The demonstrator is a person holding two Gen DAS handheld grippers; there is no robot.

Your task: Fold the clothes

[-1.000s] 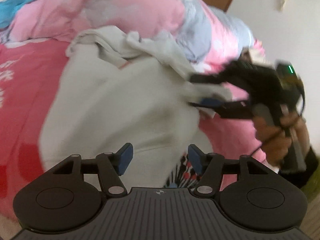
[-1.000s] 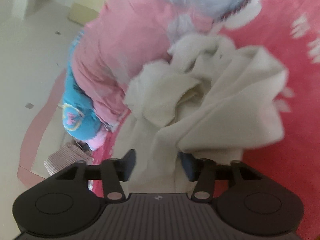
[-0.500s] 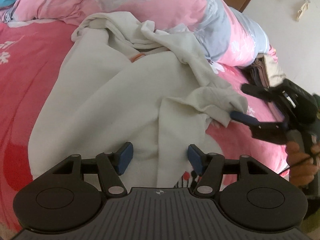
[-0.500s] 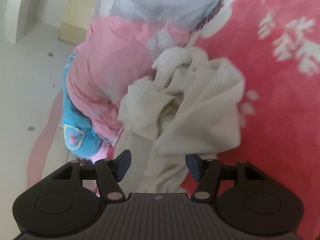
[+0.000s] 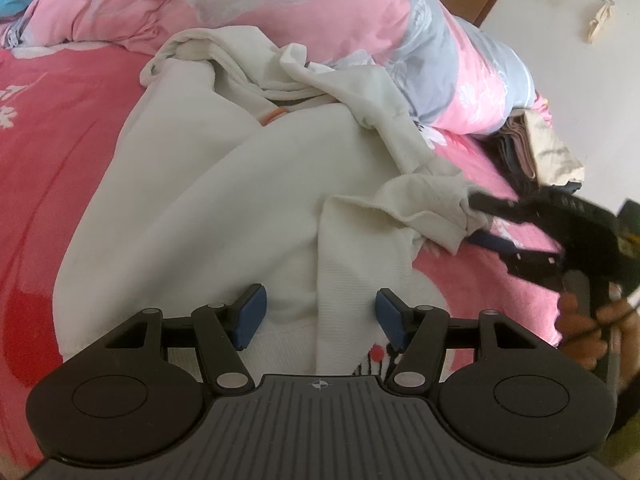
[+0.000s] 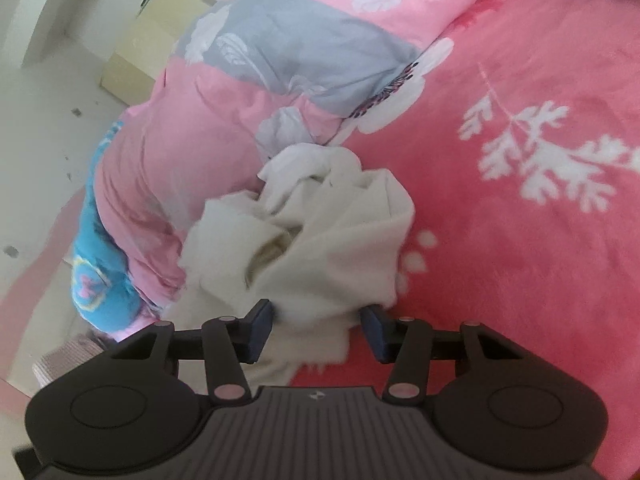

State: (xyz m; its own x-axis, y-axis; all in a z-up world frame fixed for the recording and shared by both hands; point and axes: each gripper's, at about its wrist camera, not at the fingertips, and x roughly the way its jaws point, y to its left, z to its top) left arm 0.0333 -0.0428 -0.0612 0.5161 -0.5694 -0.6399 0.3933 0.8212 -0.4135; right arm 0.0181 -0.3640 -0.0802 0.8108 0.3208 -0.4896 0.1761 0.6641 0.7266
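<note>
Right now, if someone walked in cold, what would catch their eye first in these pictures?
The big crumpled cream sweatshirt sprawled across the hot-pink floral blanket, filling the middle of the left wrist view. Behind it lies a bunched pink and grey quilt. At the right edge, the right gripper is closing its fingers around a bunched cuff of the sweatshirt, while the left gripper is open over the hem.

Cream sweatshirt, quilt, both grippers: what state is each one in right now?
Cream cotton sweatshirt: crumpled, unfolded, lying on the pink blanket.
Pink and grey floral quilt: bunched up behind it.
Left gripper: open over the hem.
Right gripper: closing, sleeve between its jaws.
</note>
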